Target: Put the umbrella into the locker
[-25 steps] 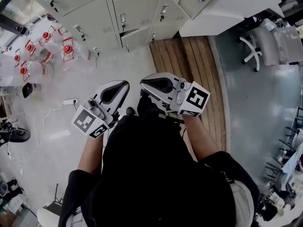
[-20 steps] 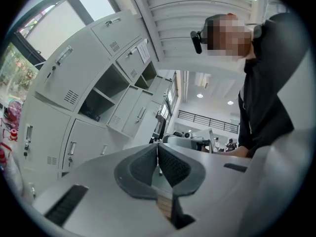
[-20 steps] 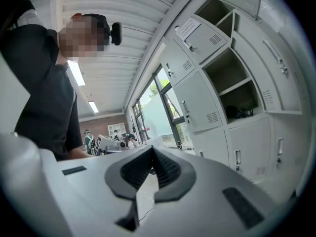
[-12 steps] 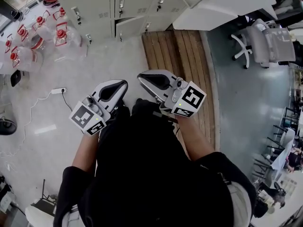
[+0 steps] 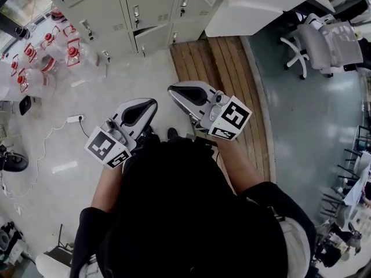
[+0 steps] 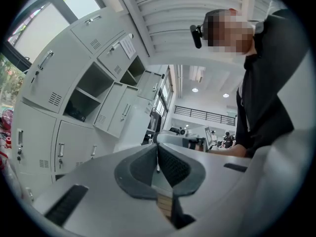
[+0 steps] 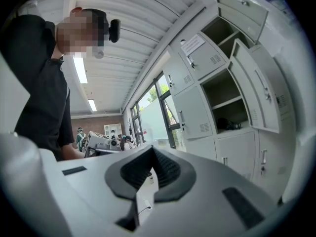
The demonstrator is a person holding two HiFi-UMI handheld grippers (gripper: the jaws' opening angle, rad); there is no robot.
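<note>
No umbrella shows in any view. My left gripper [image 5: 152, 102] [image 6: 157, 154] and right gripper [image 5: 171, 89] [image 7: 151, 162] are held side by side at waist height, pointing level toward the grey lockers [image 5: 133, 16]. Both have their jaws shut with nothing between the pads. In the left gripper view an open locker compartment [image 6: 81, 100] holds a dark thing low at its back. The right gripper view shows open compartments [image 7: 224, 105] with doors swung out, and a dark thing lies in the lower one. I cannot tell what either dark thing is.
A wooden platform [image 5: 217, 68] lies on the floor before the right lockers, beside a white counter [image 5: 261, 4]. Several water bottles with red caps [image 5: 58, 48] stand at the left, near a power strip [image 5: 74, 119] and cable. An office chair [image 5: 324, 39] is at the right.
The person has stepped across the floor, so lockers, bottles and platform have slid in the head view. Both grippers travelled along, side by side, jaws still shut.
</note>
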